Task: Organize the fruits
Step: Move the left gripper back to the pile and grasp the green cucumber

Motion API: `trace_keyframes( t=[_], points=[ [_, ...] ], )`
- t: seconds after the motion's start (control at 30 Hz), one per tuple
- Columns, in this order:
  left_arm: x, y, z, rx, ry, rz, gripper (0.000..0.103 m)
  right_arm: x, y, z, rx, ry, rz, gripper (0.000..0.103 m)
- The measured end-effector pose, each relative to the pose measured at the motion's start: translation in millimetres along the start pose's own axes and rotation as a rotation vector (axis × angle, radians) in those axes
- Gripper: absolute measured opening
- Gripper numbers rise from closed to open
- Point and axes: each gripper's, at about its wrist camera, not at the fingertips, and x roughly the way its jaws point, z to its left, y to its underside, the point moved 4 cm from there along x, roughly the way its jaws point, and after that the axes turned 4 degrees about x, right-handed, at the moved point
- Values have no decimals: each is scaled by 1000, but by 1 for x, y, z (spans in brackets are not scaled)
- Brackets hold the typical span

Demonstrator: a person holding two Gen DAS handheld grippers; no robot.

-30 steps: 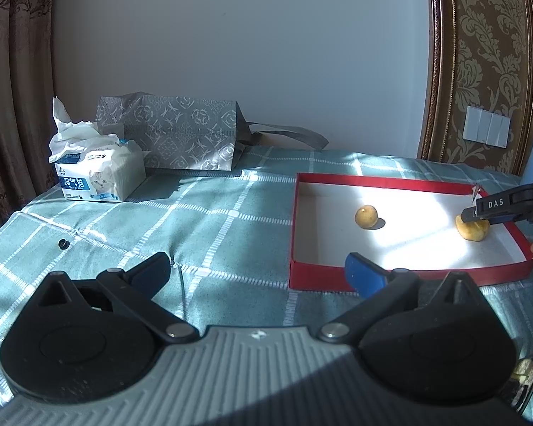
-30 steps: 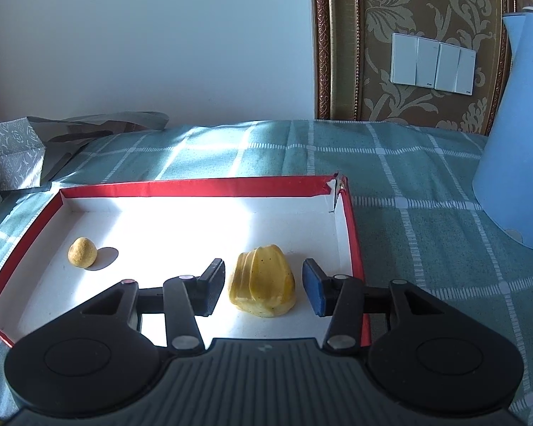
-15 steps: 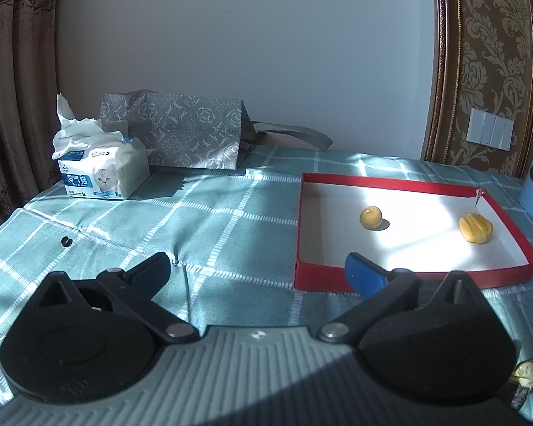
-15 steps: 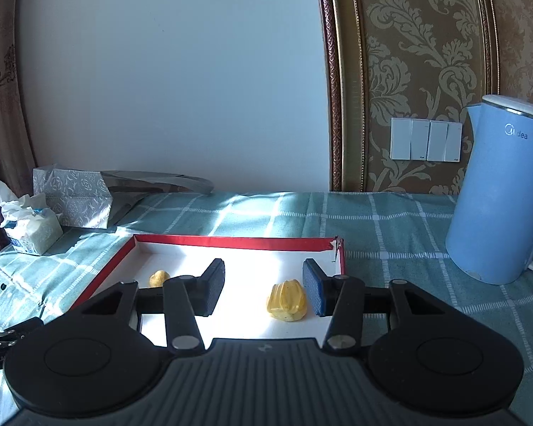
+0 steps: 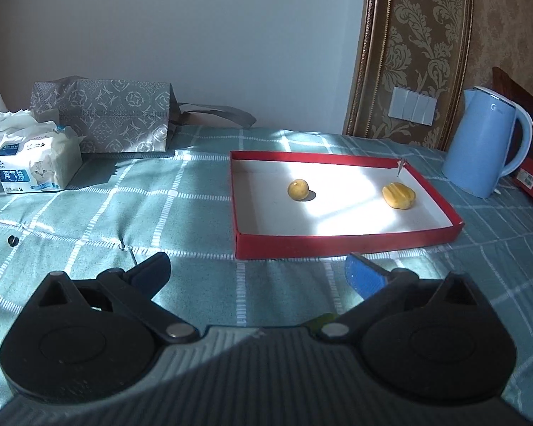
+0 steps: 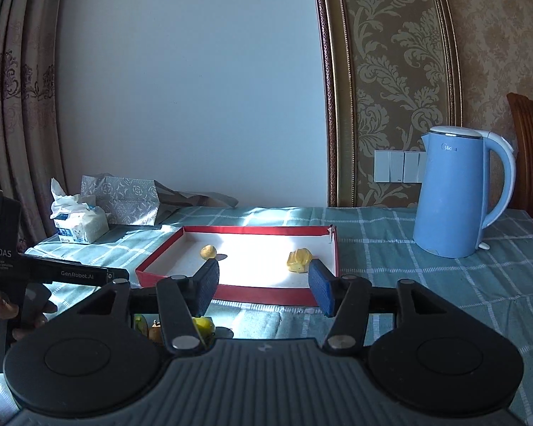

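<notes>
Right gripper (image 6: 263, 284) empty, jaws just widening; left gripper (image 5: 256, 273) spread wide; two fruits sit in the tray (image 5: 344, 239).

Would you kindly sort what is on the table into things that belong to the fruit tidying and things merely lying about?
Part of the job:
- red tray
- round yellow fruit
- ridged yellow fruit
- loose fruits near the table edge

Lying about:
- blue kettle
- tissue pack
- grey patterned bag
</notes>
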Motion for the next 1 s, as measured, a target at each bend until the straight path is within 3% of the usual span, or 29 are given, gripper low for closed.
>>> trace_keyframes(
  t=[0.13,0.2,0.3,0.4,0.5,0.57,0.87,1.0],
  points=[
    [-18,6,-11,211,118,-15,103,-6,24,-11,100,-16,42,55],
    [-22,11,-22,376,204,-9,103,-6,32,-15,138,-21,59,55],
    [-22,21,-37,614,250,-13,103,-9,40,-16,158,-30,73,55],
    [-16,28,-43,747,313,15,103,-14,42,-12,151,-40,70,55],
    [-4,34,-41,822,339,69,103,-17,41,-9,144,-41,66,55],
    [5,34,-38,845,342,96,97,-19,42,-9,141,-42,66,55],
    [30,33,-32,853,395,201,89,-19,46,-12,154,-36,77,55],
    [42,33,-32,844,403,250,74,-20,45,-13,152,-29,74,55]
  ],
)
